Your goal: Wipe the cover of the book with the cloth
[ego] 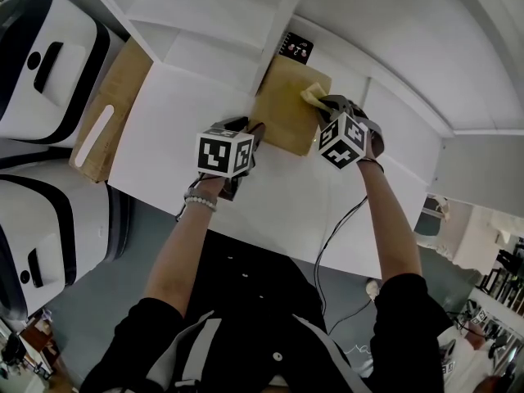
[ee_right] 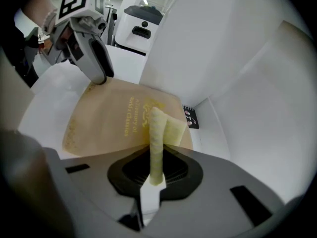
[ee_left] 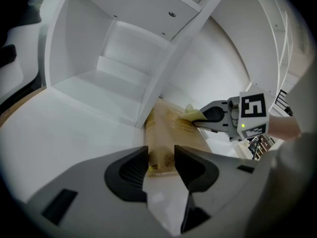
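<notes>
There is one book on the tabletop, and one yellow cloth at the book's far corner. Two tongs are in view, the left tongs and the right tongs. Each carries one marker cube, which makes two cubes. One small black card sits at the tabletop's back edge. One wooden board lies just beside its left edge. Past that edge are two white machines with black trim.
</notes>
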A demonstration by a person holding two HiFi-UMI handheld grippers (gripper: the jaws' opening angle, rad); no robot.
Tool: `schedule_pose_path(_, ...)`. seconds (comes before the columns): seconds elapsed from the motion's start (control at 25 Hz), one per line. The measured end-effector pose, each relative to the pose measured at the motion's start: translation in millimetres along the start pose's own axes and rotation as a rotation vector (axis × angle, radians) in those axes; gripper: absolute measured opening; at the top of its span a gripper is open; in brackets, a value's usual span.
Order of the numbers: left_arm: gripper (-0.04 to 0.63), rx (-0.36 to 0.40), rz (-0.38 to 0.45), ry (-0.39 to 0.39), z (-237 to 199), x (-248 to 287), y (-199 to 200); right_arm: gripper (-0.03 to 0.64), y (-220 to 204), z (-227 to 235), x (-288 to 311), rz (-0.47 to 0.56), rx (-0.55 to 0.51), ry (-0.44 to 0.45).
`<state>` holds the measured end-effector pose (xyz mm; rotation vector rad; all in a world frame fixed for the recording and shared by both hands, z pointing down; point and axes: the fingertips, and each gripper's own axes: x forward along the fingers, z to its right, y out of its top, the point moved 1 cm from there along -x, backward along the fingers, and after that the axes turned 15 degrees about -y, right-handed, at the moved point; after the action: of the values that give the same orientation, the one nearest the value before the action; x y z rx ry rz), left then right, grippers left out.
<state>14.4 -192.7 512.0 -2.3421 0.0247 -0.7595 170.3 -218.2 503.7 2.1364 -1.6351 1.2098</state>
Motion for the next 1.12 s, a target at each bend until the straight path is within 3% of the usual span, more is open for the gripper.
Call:
schedule_pose_path(0.64, 0.167, 0.0, -0.006, -0.002, -1.4, 0.6, 0.8, 0.035, 13.6, -74.7, -67.1, 0.116, -0.068, 0.128)
schedule_pose_path(0.88, 0.167, -0.002, -0.003, -0.009, -0.3, 1.2, 0.9, 0.035, 15.0, -94.0, -88.7, 0.147, -0.087, 0.229)
schedule_pose_path(1.0, 0.167, -0.011, 0.003, -0.015, -0.7, 1.1, 0.1, 0.035, 21.5, -92.5, -100.8, 0.191, -0.05, 0.266)
schedule_pose_path(1.12, 0.167, -0.012, 0.006, -0.015, -1.0, 0.5, 0.8, 0.035, 26.4, -73.3, -98.2, 0.203, 0.034, 0.226)
